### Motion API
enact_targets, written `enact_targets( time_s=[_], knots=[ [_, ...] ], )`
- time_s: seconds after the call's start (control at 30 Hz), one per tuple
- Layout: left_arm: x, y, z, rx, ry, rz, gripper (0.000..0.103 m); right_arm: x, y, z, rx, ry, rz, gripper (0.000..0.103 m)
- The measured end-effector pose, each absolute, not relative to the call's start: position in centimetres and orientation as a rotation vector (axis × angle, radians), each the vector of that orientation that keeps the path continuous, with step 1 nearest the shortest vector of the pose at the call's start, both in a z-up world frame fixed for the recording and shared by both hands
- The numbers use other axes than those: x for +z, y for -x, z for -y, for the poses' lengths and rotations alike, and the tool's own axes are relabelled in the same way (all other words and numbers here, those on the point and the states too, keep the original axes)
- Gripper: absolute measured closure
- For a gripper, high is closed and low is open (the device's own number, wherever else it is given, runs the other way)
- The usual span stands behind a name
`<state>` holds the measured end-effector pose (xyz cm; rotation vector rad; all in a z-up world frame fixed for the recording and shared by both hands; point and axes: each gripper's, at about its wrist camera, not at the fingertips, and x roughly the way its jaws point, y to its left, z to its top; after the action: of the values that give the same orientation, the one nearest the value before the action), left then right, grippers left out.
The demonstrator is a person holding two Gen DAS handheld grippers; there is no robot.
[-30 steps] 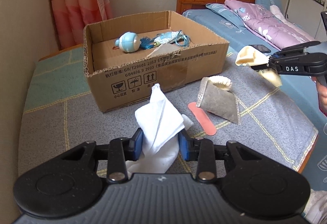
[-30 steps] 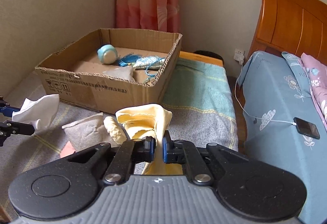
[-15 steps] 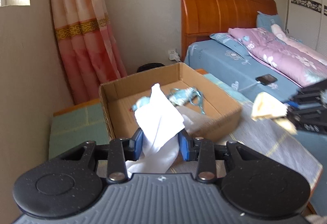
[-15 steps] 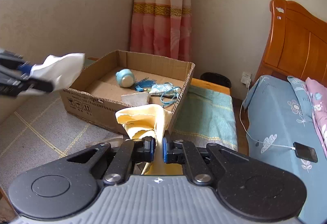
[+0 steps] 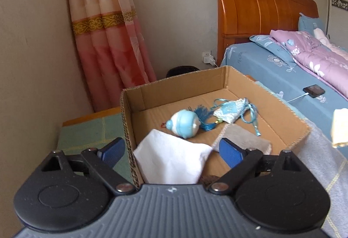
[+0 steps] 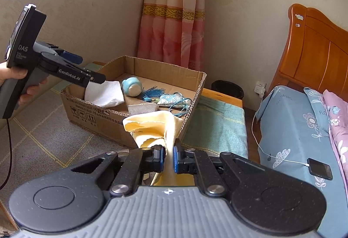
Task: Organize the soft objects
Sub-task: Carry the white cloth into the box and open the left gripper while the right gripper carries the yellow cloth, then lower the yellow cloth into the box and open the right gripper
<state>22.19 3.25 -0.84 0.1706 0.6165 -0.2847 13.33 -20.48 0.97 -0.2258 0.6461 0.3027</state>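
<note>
My left gripper [image 5: 171, 151] is open above the near left corner of the cardboard box [image 5: 230, 79]. A white cloth [image 5: 171, 162] lies loose in the box between its spread fingers. The box also holds a pale blue round toy [image 5: 184, 126], a blue tasselled sachet [image 5: 228, 110] and a grey cloth [image 5: 241, 139]. My right gripper [image 6: 168, 158] is shut on a yellow cloth [image 6: 154, 127], held in front of the box [image 6: 191, 94]. The left gripper [image 6: 95, 78] and the white cloth [image 6: 104, 94] show in the right wrist view.
The box stands on a low platform with a grey and green checked cover [image 6: 50, 129]. A bed with a blue sheet [image 5: 280, 77], wooden headboard [image 5: 261, 9] and charging phone [image 6: 320, 168] lies right. A pink curtain [image 5: 108, 31] and black bin [image 6: 227, 89] are behind.
My left gripper moved over the box and opened, letting go of the white cloth, which dropped into the box. My right gripper rose with the yellow cloth.
</note>
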Motion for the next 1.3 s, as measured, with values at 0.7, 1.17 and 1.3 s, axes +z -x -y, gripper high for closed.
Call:
enact_targets(
  time_s=[0.7,1.17,1.3],
  knots=[
    [-0.1,-12.7,-5.9,-0.111,-0.133,-0.619,0.002,3.2,-25.4,15.3,0.376,0.158,-0.747,0.092],
    [-1.4,-12.4,-8.3,-0.044,-0.057,-0.655,0.002,0.7,-37.4,9.9,0.276,0.195,-0.812,0.067],
    [-1.7,-12.3,-8.3,-0.053,-0.054,-0.667,0.002,0.8,-37.7,10.1,0.238,0.180,-0.808,0.019]
  ],
)
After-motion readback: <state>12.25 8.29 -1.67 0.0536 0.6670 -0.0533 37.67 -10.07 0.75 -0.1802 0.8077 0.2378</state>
